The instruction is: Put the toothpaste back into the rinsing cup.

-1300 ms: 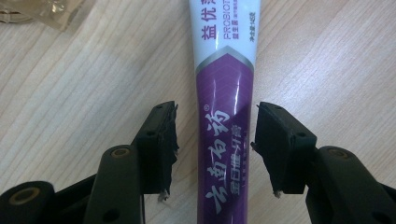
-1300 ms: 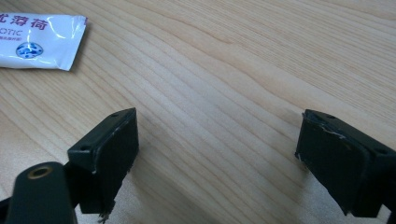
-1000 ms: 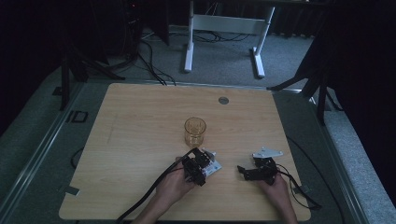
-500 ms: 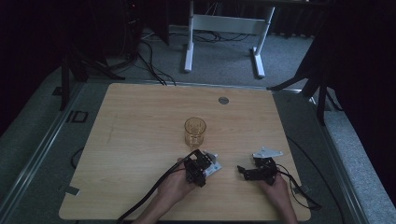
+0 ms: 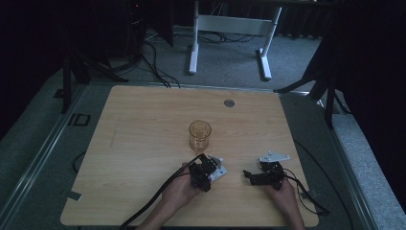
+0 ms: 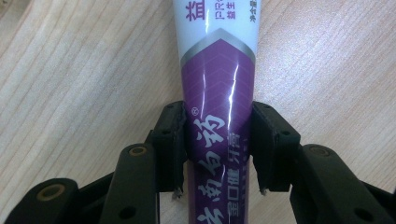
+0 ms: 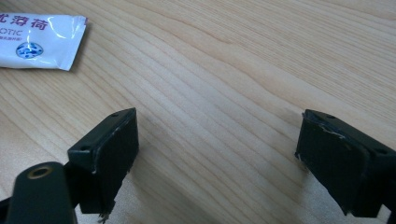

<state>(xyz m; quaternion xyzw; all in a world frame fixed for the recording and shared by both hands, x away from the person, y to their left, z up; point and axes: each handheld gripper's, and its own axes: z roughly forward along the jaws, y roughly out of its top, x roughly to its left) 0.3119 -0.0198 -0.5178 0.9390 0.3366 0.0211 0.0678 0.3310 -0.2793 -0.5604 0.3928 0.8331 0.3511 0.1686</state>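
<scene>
Wood-grain table (image 5: 143,143) under your just-closing left gripper (image 6: 217,140), pads against one glossy purple-and-white tube (image 6: 217,70); one glass (image 5: 199,135) beyond.

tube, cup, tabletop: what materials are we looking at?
Toothpaste tube: looks like glossy laminated plastic, from the streak highlights and the flat crimped end. Cup: clear amber, glass or hard plastic, cannot tell which. Table: pale wood-grain surface, matte, probably laminate. The left gripper has just been closing on the tube.
</scene>
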